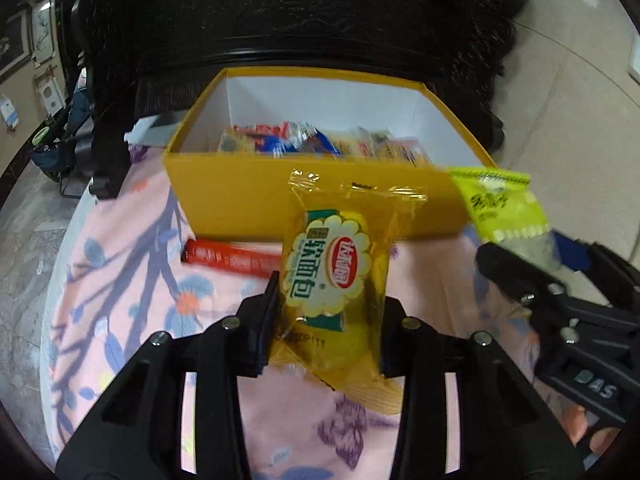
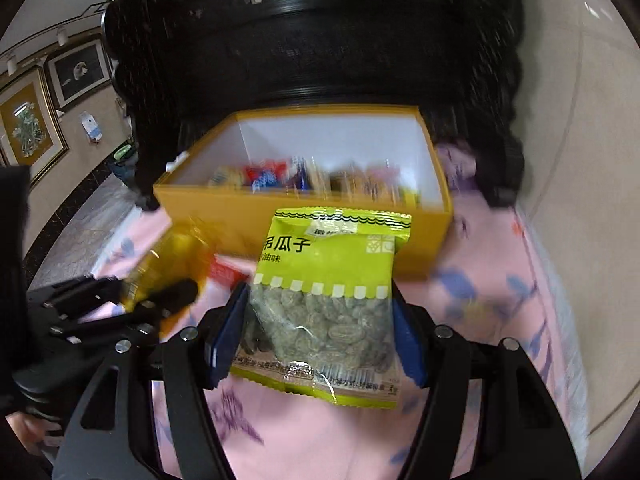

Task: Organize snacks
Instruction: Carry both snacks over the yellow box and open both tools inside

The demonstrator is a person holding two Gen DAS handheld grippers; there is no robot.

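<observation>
My left gripper (image 1: pixel 330 300) is shut on a yellow soft-bread packet (image 1: pixel 332 268), lifted above the pink cloth just in front of the yellow box (image 1: pixel 240 200). My right gripper (image 2: pixel 320 312) is shut on a green packet of melon seeds (image 2: pixel 332 256), also raised in front of the box (image 2: pixel 420 240). The open box has white inner walls and holds several wrapped snacks. Each view catches the other tool: the right gripper (image 1: pixel 556 256) with the green packet (image 1: pixel 500 204), and the left gripper (image 2: pixel 140 284) with the yellow packet (image 2: pixel 176 248). A red snack bar (image 1: pixel 228 258) lies on the cloth by the box front.
A pink floral cloth (image 1: pixel 120 260) covers the round table. Dark carved wooden furniture (image 1: pixel 320 20) rises right behind the box. The table edge curves at the left above a grey floor (image 1: pixel 24 240); pale tiles (image 2: pixel 580 200) lie to the right.
</observation>
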